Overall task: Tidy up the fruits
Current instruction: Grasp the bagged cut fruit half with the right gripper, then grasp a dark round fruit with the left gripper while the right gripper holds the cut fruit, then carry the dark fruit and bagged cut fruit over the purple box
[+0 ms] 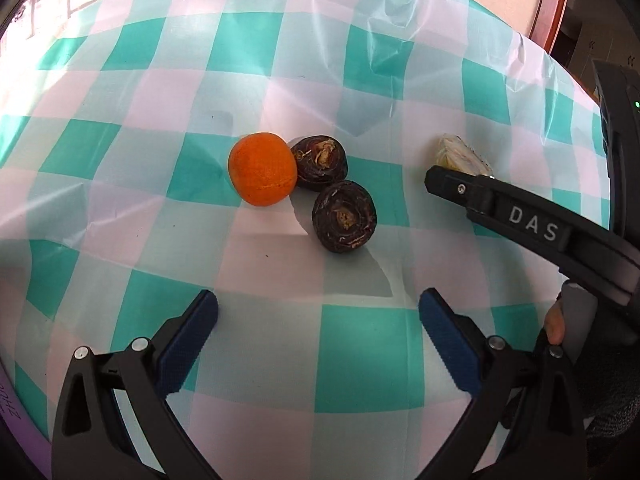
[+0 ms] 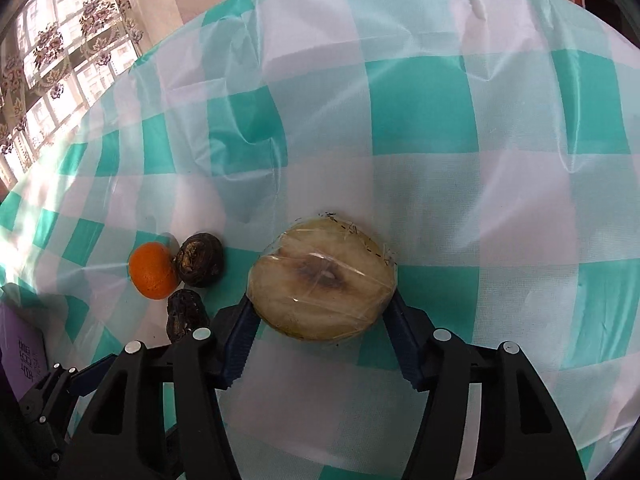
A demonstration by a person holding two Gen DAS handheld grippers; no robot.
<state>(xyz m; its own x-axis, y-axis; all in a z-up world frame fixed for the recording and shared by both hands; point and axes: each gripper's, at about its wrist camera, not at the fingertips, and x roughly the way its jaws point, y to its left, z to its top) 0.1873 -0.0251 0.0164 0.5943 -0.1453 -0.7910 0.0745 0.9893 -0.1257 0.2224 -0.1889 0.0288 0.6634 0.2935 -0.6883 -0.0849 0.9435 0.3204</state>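
Note:
An orange (image 1: 263,169) lies on the checked tablecloth (image 1: 360,356) beside two dark brown round fruits (image 1: 319,163) (image 1: 344,216). My left gripper (image 1: 318,340) is open and empty, a short way in front of them. My right gripper (image 2: 320,320) is shut on a pale cut fruit half wrapped in clear film (image 2: 322,276), its pads touching both sides. That wrapped fruit (image 1: 462,155) shows behind the right gripper's finger in the left wrist view. The orange (image 2: 153,270) and the dark fruits (image 2: 199,260) (image 2: 185,315) lie to the left in the right wrist view.
The teal and white cloth covers a round table; its far edge (image 1: 536,36) curves at the upper right. A purple item (image 2: 22,352) sits at the table's left edge. A curtained window (image 2: 52,64) is beyond the table.

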